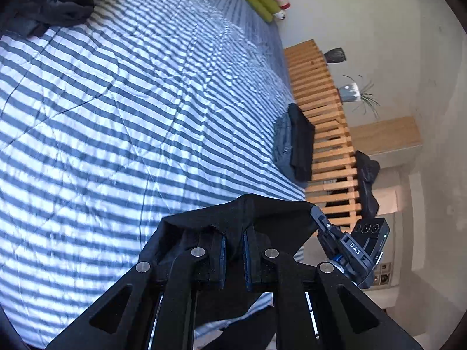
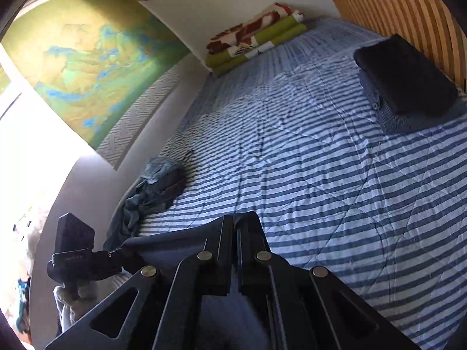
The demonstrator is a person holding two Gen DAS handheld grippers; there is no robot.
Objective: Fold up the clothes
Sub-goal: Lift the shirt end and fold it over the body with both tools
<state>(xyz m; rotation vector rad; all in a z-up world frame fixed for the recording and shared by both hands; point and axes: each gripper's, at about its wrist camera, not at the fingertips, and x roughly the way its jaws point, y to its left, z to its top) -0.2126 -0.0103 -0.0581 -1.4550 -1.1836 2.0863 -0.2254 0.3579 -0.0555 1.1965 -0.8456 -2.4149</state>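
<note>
From the left wrist camera we see the left gripper [image 1: 233,250] nearly closed, pinching a black fabric garment [image 1: 251,213] that drapes over its fingers at six o'clock. The right gripper [image 1: 321,220], at four o'clock, clamps the same garment's far corner, so the cloth stretches between the two, lifted above the blue-and-white striped quilt on the bed [image 1: 131,102].

From the right wrist camera, the right gripper's jaws are pressed fully together on the dark cloth at six o'clock.

A folded stack of dark clothes [image 2: 405,78] rests on the quilt at two o'clock, beside the slatted wooden headboard [image 2: 402,8]. A crumpled heap of blue and dark unfolded clothes [image 2: 151,192] lies at nine o'clock. No containers are visible.
</note>
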